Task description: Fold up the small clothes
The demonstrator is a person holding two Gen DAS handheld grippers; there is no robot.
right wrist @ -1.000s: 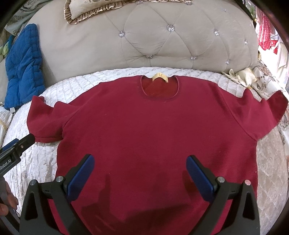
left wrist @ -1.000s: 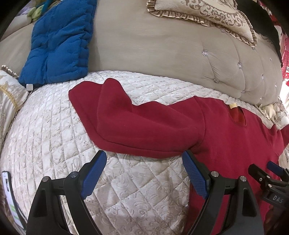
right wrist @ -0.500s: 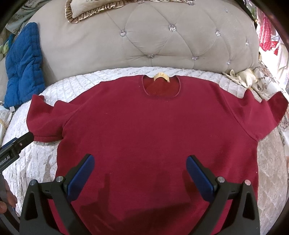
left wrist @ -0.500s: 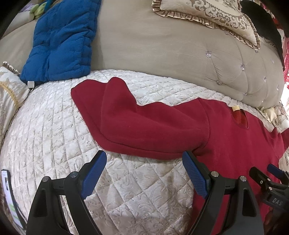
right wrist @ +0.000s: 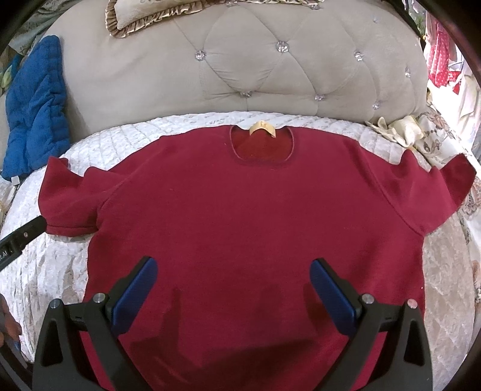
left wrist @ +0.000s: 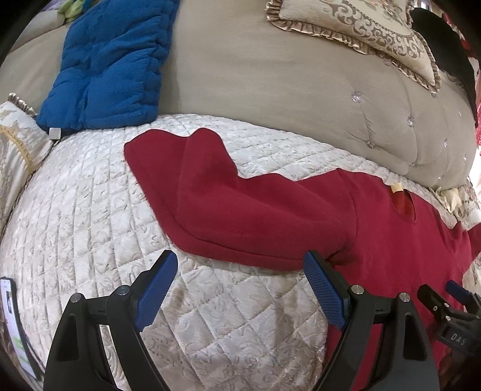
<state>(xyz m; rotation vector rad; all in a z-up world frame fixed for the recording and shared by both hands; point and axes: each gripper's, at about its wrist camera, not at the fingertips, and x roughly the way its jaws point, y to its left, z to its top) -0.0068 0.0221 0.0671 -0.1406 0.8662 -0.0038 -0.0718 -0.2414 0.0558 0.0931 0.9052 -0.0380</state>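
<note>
Far left, a blue quilted cushion (right wrist: pixel 34 111) leans on the padded grey headboard (right wrist: pixel 270 69), which is diamond-tufted with shiny studs. Below it the cream bedspread (left wrist: pixel 90 216) has a stitched diamond grid with a scroll pattern. The red shirt (right wrist: pixel 249 216) lies flat on it, front up, soft fleecy knit, round neck with a tan label (right wrist: pixel 263 128), short sleeves out to both sides. Left gripper (left wrist: pixel 240 272) is released, blue ribbed pads wide apart, hanging over bare bedspread just short of the left sleeve (left wrist: pixel 240 210) hem, gripping nothing. Right gripper (right wrist: pixel 233 278) is likewise spread wide, empty, over the shirt's lower middle. The left view alone shows the sleeve's buckled top edge, a frilled patterned pillow (left wrist: pixel 360 27) up on the headboard and a phone-like screen (left wrist: pixel 16 327) at bottom left. The right view alone shows the whole shirt outline, the right sleeve (right wrist: pixel 436 189) and crumpled cream cloth (right wrist: pixel 393 129) at the far right.
</note>
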